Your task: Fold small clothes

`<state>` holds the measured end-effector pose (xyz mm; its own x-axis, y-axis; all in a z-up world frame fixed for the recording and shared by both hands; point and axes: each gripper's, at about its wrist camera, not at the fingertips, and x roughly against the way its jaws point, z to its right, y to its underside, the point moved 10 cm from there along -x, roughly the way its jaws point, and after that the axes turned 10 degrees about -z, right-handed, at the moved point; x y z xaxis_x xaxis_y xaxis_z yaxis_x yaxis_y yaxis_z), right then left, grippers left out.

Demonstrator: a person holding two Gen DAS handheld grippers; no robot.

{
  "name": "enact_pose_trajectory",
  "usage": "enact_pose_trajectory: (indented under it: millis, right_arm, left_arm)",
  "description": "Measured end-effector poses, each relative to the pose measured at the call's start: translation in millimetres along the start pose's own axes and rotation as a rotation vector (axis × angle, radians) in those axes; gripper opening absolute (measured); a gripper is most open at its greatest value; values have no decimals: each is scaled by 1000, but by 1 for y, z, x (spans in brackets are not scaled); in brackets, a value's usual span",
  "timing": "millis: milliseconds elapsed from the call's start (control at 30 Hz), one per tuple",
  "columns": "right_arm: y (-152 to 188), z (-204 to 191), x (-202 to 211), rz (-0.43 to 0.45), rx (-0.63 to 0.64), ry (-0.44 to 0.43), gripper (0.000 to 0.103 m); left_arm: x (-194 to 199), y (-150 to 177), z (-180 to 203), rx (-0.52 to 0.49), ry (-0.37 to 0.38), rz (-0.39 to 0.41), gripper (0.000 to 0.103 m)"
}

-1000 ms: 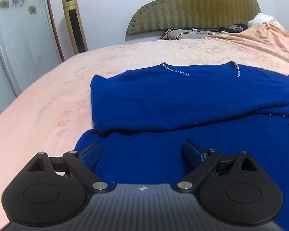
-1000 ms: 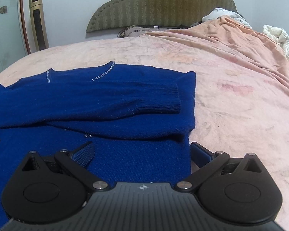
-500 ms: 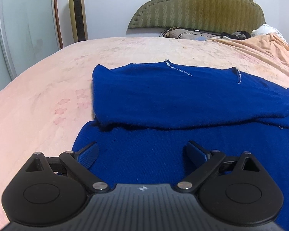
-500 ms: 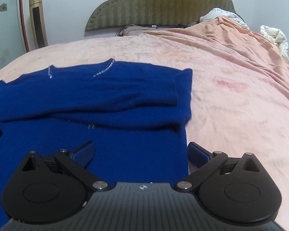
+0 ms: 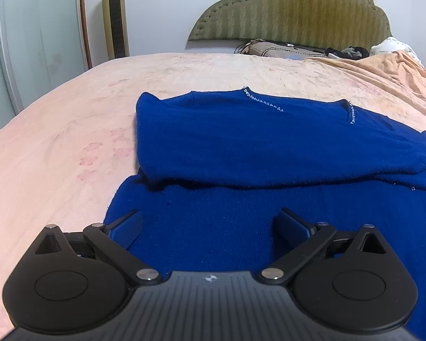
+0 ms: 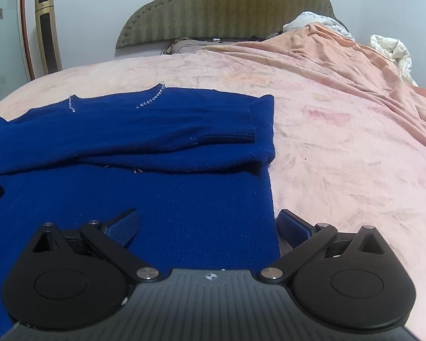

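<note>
The left tool point(image 5: 208, 223), whose jaws have just been opening, stands wide over the blue knitted sweater point(image 5: 241, 147); the right tool point(image 6: 207, 221) is also wide, astride its straight side edge. Both sleeves are folded across. Around it lies bare, soft pink bedspread point(image 6: 340, 147).

light: soft, even indoor light, moderately bright, with a cool cast on the white wall point(image 5: 162, 11).
shadows: a thin dark line under the folded edge of the blue sweater point(image 5: 241, 142); faint shade beside its edge at centre in the right view.
glare: small glints on the metal pivot pins at the bottom of both frames.
distortion: strong fisheye; the pink bedspread point(image 6: 340, 156) bulges, and the corners go black.
focus: mostly sharp; the far headboard point(image 6: 224, 8) is slightly soft.
</note>
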<state>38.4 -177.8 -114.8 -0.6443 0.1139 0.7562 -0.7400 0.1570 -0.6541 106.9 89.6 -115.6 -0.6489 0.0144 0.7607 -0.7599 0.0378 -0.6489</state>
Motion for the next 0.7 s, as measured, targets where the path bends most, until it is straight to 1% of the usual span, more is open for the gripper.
enact_pose_trajectory:
  millis: [400,567,700]
  right_arm:
    - [0,-1,0,1,-3,-8,103]
    - [0,0,1,0,2,-5,103]
    - [1,0,2,0,3,-3,103]
  left_arm:
    - [-1,-1,2,-8,-54,6,103]
    - [-1,-1,2,-10,-56,7,103]
    - [-2,-1,0,-3,-43,2,103]
